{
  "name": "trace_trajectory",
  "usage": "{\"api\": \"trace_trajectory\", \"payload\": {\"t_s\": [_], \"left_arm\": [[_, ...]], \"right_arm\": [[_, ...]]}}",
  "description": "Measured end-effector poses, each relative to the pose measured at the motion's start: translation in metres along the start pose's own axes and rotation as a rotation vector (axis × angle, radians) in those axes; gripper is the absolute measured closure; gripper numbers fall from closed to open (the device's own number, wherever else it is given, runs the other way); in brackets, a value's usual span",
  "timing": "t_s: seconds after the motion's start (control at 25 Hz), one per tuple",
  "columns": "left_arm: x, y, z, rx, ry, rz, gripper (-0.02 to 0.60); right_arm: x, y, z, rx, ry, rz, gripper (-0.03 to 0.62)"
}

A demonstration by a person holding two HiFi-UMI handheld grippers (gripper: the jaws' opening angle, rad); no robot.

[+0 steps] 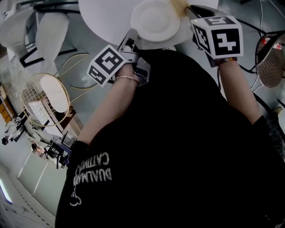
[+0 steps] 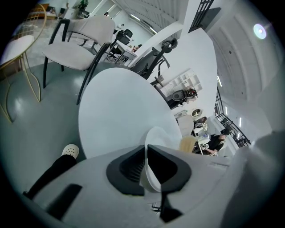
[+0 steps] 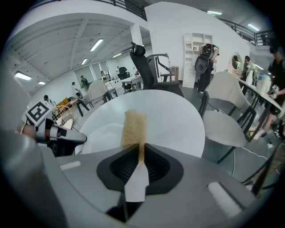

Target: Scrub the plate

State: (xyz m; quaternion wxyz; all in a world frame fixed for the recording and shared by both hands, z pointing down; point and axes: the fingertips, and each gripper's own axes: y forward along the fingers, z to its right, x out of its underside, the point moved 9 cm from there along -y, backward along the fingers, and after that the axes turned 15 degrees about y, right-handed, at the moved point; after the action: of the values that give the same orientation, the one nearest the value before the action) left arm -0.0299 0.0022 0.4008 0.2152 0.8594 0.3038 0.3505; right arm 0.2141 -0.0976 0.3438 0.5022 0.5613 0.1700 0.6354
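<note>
A white plate (image 1: 156, 20) is over the near edge of the round white table (image 1: 107, 18). My left gripper (image 1: 132, 41) is shut on the plate's near-left rim; in the left gripper view the plate (image 2: 153, 147) stands edge-on between the jaws of this gripper (image 2: 146, 151). My right gripper (image 1: 190, 12) is shut on a tan scrub sponge (image 1: 180, 6) at the plate's right rim. In the right gripper view the sponge (image 3: 134, 128) sticks out from the right gripper (image 3: 140, 148), over the plate (image 3: 99, 133). The left gripper (image 3: 55, 133) shows at the plate's left.
A grey chair (image 1: 51, 31) and a gold wire chair (image 1: 44, 100) stand left of the table. Another wire seat (image 1: 270, 62) is at the right. Grey chairs (image 3: 225, 113) stand beyond the table. The person's white shoe (image 2: 70, 150) is on the floor below.
</note>
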Motion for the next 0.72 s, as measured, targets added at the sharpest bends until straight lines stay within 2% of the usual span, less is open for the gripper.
{"api": "trace_trajectory", "payload": {"t_s": [0.08, 0.16, 0.24, 0.32, 0.48, 0.72], "left_arm": [[0.001, 0.0, -0.002, -0.006, -0.011, 0.021, 0.561], [0.003, -0.001, -0.003, -0.01, -0.037, 0.053, 0.563], [0.004, -0.001, -0.003, -0.012, -0.059, 0.077, 0.563], [0.004, -0.001, -0.003, -0.017, -0.063, 0.083, 0.563], [0.005, 0.001, -0.006, -0.021, -0.054, 0.067, 0.563], [0.009, 0.002, -0.002, -0.028, -0.057, 0.02, 0.567]], "right_arm": [[-0.004, -0.004, -0.008, -0.051, 0.02, 0.039, 0.548], [-0.003, -0.005, -0.023, -0.19, 0.096, 0.038, 0.548], [0.004, 0.001, -0.044, -0.351, 0.202, -0.022, 0.551], [0.02, 0.011, -0.063, -0.424, 0.24, -0.109, 0.551], [0.047, 0.03, -0.087, -0.419, 0.188, -0.237, 0.552], [0.054, 0.04, -0.087, -0.36, 0.109, -0.303, 0.551]]}}
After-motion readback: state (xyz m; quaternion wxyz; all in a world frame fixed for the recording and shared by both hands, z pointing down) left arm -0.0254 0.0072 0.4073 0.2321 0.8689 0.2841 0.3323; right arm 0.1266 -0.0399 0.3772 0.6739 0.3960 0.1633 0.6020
